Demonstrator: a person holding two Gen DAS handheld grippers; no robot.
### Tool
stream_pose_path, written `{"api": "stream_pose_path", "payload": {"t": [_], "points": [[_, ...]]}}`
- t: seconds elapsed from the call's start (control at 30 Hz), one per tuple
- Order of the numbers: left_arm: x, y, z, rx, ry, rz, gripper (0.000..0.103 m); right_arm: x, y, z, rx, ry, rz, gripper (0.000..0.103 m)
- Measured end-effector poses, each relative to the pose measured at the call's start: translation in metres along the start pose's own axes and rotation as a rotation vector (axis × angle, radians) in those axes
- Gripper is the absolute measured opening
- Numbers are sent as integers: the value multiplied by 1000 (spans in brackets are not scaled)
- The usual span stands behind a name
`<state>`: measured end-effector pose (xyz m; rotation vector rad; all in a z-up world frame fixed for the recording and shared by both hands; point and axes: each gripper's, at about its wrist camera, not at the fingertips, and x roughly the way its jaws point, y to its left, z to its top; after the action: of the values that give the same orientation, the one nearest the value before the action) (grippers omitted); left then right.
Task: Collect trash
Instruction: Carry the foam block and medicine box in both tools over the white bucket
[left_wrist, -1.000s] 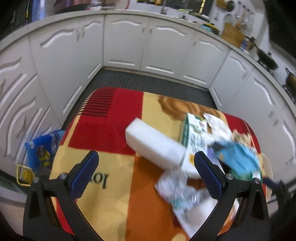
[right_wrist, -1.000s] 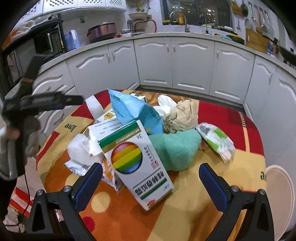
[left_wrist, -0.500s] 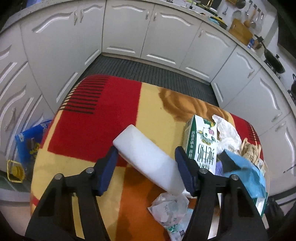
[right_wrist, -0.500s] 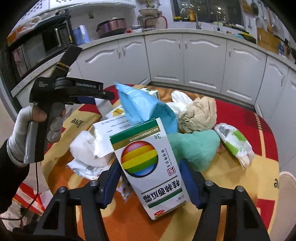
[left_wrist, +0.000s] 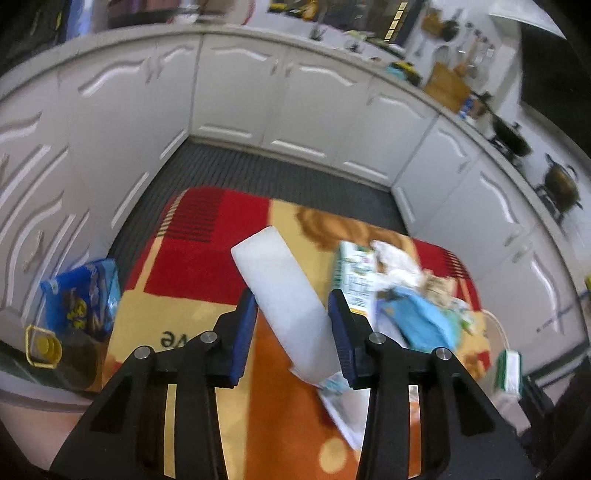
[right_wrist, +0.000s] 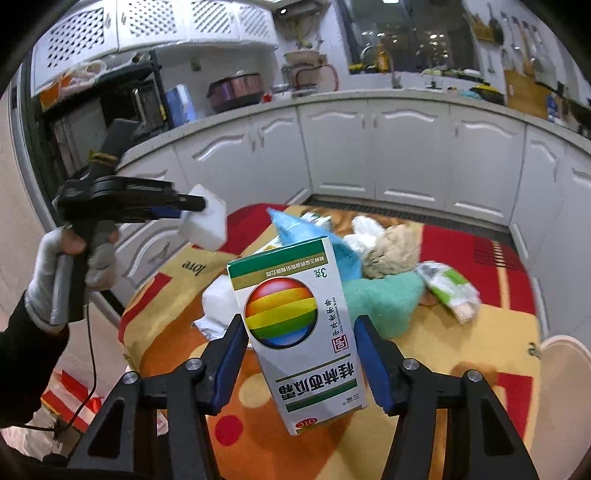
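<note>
My left gripper (left_wrist: 291, 299) has its jaws closing on a long white foam block (left_wrist: 273, 266), and both blue pads press its sides. In the right wrist view that left gripper (right_wrist: 192, 208) holds the white block (right_wrist: 205, 225) in the air above the table's left edge. My right gripper (right_wrist: 299, 325) is closing its jaws too, with both pads on a white and green medicine box (right_wrist: 306, 354) bearing a rainbow ball, tilted just above the cloth. Behind it lie a blue bag (right_wrist: 325, 240), a teal cloth (right_wrist: 384, 299), crumpled brown paper (right_wrist: 391, 251) and a green-white packet (right_wrist: 447, 288).
The round table (right_wrist: 480, 332) wears a red, yellow and orange cloth. A carton (left_wrist: 351, 273) and white wrappers lie in the pile. A blue snack bag (left_wrist: 81, 295) and a yellow tub (left_wrist: 40, 345) sit low at the left. White cabinets (right_wrist: 406, 147) ring the table; a white seat (right_wrist: 565, 369) stands at the right.
Both pairs of jaws went from wide open to closed on their items. The left gripper raised the white block off the cloth; the right gripper took the medicine box and rose slightly.
</note>
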<state>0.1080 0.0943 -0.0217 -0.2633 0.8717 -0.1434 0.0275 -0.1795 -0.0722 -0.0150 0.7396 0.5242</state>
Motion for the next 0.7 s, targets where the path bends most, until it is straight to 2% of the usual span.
{"api": "stream_pose_path", "payload": {"t": [0.17,0.4,0.7], "points": [[-22,-54,-14,114,-5,-94,37,-24,-19,0,51,-30,-90,56],[-18,-139,-40,254,46,-213,37,-57,-53,-8,113,-60,-186,55],[-3,-231,-68,401,77,-264,37,-95,-96,-22,182,-85,-313,55]]}}
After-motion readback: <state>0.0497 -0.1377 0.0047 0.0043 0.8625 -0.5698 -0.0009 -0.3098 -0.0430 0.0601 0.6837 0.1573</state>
